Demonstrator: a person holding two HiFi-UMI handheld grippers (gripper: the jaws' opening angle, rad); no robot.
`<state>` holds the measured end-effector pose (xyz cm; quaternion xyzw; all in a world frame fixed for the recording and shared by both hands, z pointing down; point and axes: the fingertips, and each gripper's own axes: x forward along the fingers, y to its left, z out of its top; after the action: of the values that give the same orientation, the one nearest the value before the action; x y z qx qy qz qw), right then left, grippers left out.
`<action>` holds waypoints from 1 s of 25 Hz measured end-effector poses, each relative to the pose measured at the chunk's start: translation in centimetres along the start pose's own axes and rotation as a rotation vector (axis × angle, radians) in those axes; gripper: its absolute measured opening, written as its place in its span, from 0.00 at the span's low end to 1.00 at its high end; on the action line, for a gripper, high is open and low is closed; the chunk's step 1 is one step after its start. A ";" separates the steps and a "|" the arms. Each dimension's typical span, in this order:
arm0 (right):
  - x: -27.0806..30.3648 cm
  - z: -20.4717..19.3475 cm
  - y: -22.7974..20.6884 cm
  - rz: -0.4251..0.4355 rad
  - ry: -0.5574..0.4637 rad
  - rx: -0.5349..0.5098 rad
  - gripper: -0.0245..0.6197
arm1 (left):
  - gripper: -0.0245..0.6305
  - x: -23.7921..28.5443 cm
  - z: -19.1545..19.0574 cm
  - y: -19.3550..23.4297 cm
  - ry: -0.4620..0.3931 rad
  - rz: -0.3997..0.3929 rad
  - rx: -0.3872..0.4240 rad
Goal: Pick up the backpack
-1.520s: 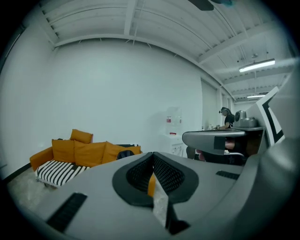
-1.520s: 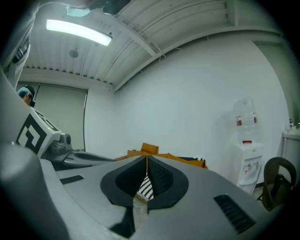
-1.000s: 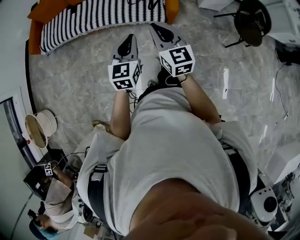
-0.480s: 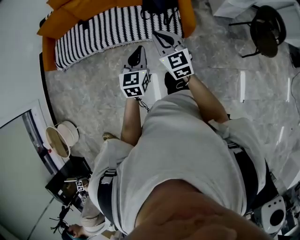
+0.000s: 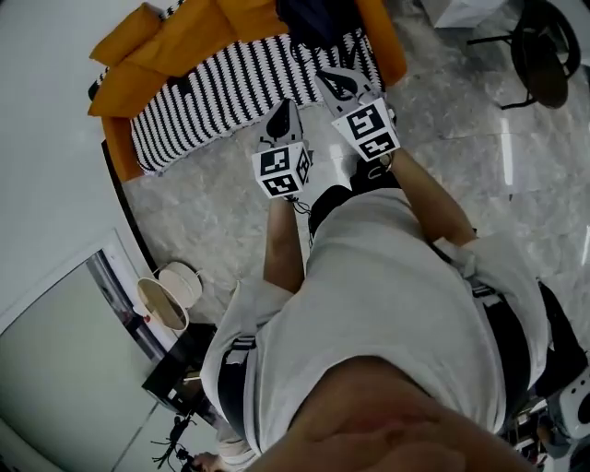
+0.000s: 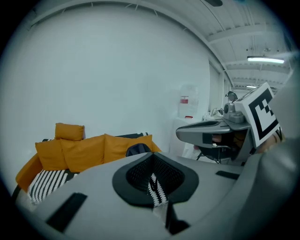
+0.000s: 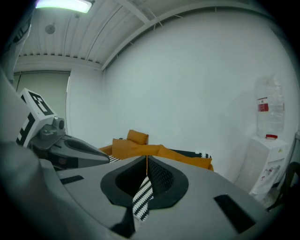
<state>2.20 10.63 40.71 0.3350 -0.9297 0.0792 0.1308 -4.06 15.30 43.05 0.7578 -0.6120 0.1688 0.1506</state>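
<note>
On orange sofa (image 5: 175,46), by striped blanket (image 5: 230,92): dark backpack (image 5: 313,18). Left hand-held gripper (image 5: 285,105), right hand-held gripper (image 5: 327,76): jaws together, empty. Advised: open wide before reaching.

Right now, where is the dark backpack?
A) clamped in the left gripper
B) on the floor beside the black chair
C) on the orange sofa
C: the backpack lies on the sofa, against its orange cushions above the striped blanket; the left gripper and right gripper are shut with nothing in them.
</note>
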 end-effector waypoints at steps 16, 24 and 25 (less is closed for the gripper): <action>8.7 1.5 -5.3 -0.080 0.102 -0.114 0.10 | 0.06 10.8 2.5 4.6 0.031 -0.106 0.001; 15.0 0.8 -9.9 -0.144 0.176 -0.048 0.10 | 0.06 17.5 2.9 9.5 0.079 -0.143 -0.036; 15.9 0.7 -10.2 -0.147 0.196 -0.039 0.10 | 0.06 18.3 2.8 10.1 0.091 -0.151 -0.043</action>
<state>-3.12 -6.91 45.40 0.3902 -0.8869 0.0836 0.2329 -10.15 -4.04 48.84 0.7899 -0.5491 0.1780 0.2070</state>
